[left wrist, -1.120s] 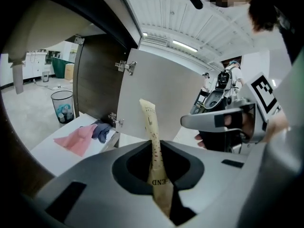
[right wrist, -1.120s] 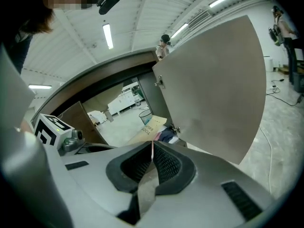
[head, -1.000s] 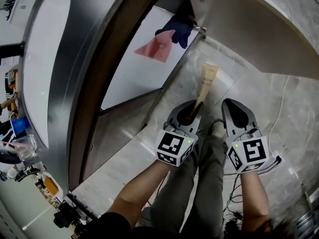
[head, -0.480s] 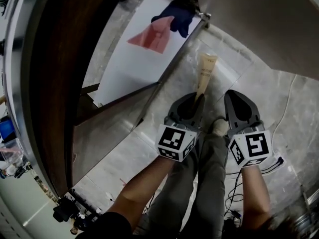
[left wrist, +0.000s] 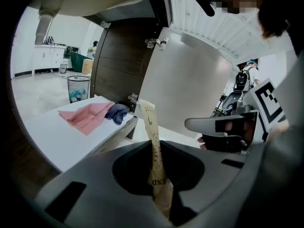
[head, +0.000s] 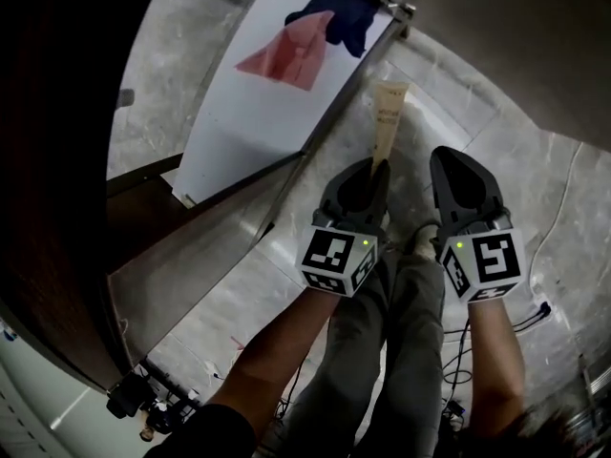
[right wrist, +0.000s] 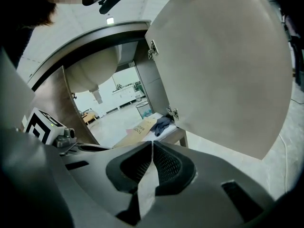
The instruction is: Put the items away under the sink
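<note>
Tube (head: 387, 122) is in the left gripper (head: 368, 175), pinched between jaws drawn in tight on its lower part. The left gripper view shows the cream body (left wrist: 154, 146) rising straight out from between them, flat crimped end farthest away. The cap end is buried in the grip, so I can only guess it sits down there. The long axis runs forward along the gripper, away from the person, and the crimped tip reaches toward the front corner of the white cabinet shelf (head: 248, 122) under the sink. That is the relation that matters: the shelf lies ahead and off to the left of the tube's tip, so the tube is outside the opening, over the stone floor (head: 449, 93), just beside the shelf's front edge. A pink cloth (head: 282, 60) and a blue cloth (head: 339, 17) are touching each other at the far end of the shelf, and bare white board lies nearer the person. The right gripper (head: 449, 160) sits just beside the left on the side away from the opening, under the open door (head: 496, 36). Its own view shows its jaws pressed together with nothing between them (right wrist: 152, 148). The left one is clearly nearer and has the load, so the move looks like a push forward and leftward, leading with the crimped end, onto the clear part short of the cloths.
</note>
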The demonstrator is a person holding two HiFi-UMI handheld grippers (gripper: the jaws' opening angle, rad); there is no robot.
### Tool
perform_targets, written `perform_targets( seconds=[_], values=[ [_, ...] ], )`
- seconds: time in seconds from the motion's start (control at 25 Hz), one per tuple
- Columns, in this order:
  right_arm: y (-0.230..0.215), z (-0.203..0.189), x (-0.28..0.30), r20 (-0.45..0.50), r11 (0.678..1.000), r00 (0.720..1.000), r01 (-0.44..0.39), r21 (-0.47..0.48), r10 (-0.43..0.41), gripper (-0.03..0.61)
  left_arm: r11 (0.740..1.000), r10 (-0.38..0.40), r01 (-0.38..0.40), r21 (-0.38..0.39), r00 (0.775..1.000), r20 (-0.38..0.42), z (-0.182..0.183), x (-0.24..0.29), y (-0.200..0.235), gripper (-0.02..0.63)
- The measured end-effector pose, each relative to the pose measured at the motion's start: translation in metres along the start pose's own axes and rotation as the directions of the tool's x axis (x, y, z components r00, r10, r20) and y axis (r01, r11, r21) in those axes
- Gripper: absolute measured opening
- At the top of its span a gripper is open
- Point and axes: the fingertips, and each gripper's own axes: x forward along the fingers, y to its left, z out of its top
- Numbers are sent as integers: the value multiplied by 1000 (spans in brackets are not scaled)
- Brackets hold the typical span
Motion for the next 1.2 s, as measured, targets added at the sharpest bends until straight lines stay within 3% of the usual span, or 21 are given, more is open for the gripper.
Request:
perform_targets(
  seconds=[0.44,0.68,1.2],
  values=[
    [-3,-19,45,-13,999,999,-41,14,42,37,993,110,-109,-36,993,30,-15,17,50,41],
    [11,-9,79,-6,993,994,-113,-42,113,37,984,169,-165,-73,984,63,-8,24,79,41],
    [47,5,140,-7,970,976,-216,-107,217,37,919,359,-310,-242,912,198,33,22,159,41]
  ],
)
